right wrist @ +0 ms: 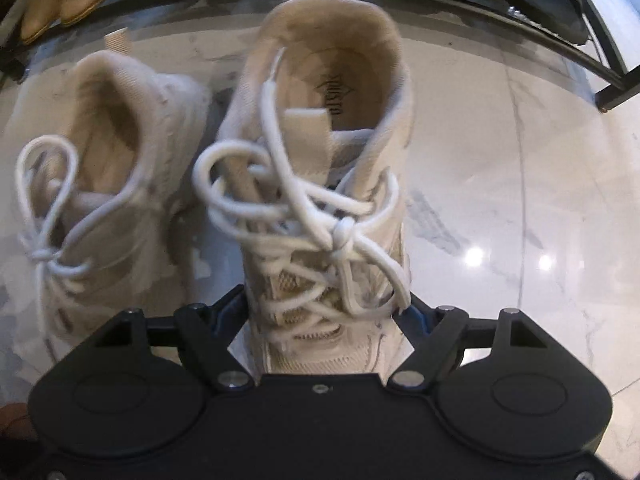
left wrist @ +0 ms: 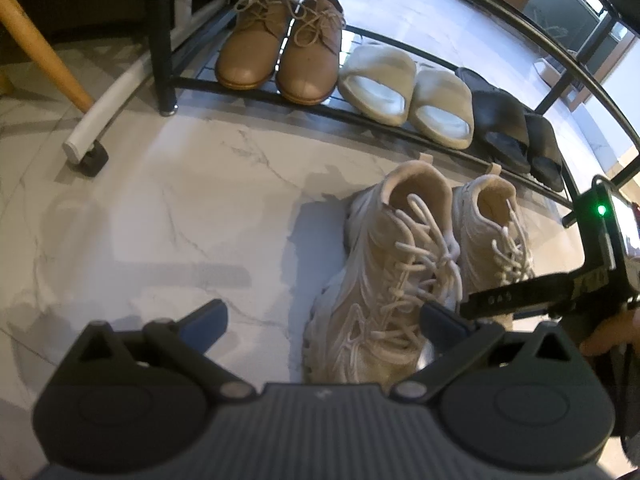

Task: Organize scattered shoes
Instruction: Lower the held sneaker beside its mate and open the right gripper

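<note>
So we've got the black shoe rack (left wrist: 400, 124) along the back with tan lace-ups (left wrist: 280, 52), cream slides (left wrist: 404, 92) and black slides (left wrist: 516, 136) lined up on its low shelf. On the marble floor (left wrist: 160, 200) just in front sit two white sneakers side by side. Our right tongs (right wrist: 324, 312) pinch the right-hand sneaker (right wrist: 320, 208) across its laced middle, while our left tongs (left wrist: 320, 320) hang spread beside the other sneaker (left wrist: 384, 280), gripping nothing.

Left gripper (left wrist: 324, 320) jaws wide, empty — right gripper (right wrist: 322, 312) pointing down, pads clamping.
</note>
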The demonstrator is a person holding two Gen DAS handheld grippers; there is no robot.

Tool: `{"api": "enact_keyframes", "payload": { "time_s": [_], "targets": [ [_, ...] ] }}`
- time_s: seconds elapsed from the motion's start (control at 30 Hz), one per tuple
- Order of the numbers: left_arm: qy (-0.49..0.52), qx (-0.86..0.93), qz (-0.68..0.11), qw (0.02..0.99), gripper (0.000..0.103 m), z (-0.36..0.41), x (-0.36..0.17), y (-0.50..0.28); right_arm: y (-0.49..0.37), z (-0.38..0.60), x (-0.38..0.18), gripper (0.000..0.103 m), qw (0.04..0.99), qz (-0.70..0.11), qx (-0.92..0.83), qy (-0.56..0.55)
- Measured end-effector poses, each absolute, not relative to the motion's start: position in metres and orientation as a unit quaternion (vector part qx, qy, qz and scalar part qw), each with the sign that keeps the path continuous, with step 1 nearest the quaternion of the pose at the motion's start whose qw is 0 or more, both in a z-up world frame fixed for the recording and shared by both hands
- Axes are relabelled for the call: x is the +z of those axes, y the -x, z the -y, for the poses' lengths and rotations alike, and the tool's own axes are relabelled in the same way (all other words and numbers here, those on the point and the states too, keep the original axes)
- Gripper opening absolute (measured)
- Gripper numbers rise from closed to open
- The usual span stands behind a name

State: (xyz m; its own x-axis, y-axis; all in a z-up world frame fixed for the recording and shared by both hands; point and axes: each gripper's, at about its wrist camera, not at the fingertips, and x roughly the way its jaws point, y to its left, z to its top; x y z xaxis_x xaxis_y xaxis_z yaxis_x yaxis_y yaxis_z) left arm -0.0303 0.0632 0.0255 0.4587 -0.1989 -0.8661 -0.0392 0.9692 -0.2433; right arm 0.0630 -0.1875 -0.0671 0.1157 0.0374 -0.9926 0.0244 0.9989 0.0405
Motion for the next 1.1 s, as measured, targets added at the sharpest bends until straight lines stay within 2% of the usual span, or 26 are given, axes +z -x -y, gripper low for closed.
{"api": "enact_keyframes", "payload": {
  "time_s": [0.17,0.3,0.4,0.63,1.1],
  "targets": [
    [0.124,-0.045,-0.521,0.843,0.103,-0.066,0.025,0.030,-0.058,0.179,-0.064,0.078,0.756,-0.654,0.017,0.002],
    [0.125,-0.045,-0.520,0.844,0.103,-0.067,0.026,0.031,-0.065,0.203,-0.056,0.086,0.777,-0.627,-0.015,-0.048],
    [0.123,-0.045,-0.522,0.843,0.103,-0.066,0.025,0.030,-0.071,0.211,-0.055,0.087,0.800,-0.594,-0.031,-0.078],
    [0.122,-0.042,-0.521,0.844,0.103,-0.067,0.024,0.029,-0.057,0.177,-0.045,0.080,0.809,-0.588,-0.013,-0.005],
    [0.121,-0.044,-0.520,0.844,0.103,-0.065,0.026,0.030,-0.036,0.173,-0.055,0.080,0.806,-0.592,0.010,-0.006]
  ]
}}
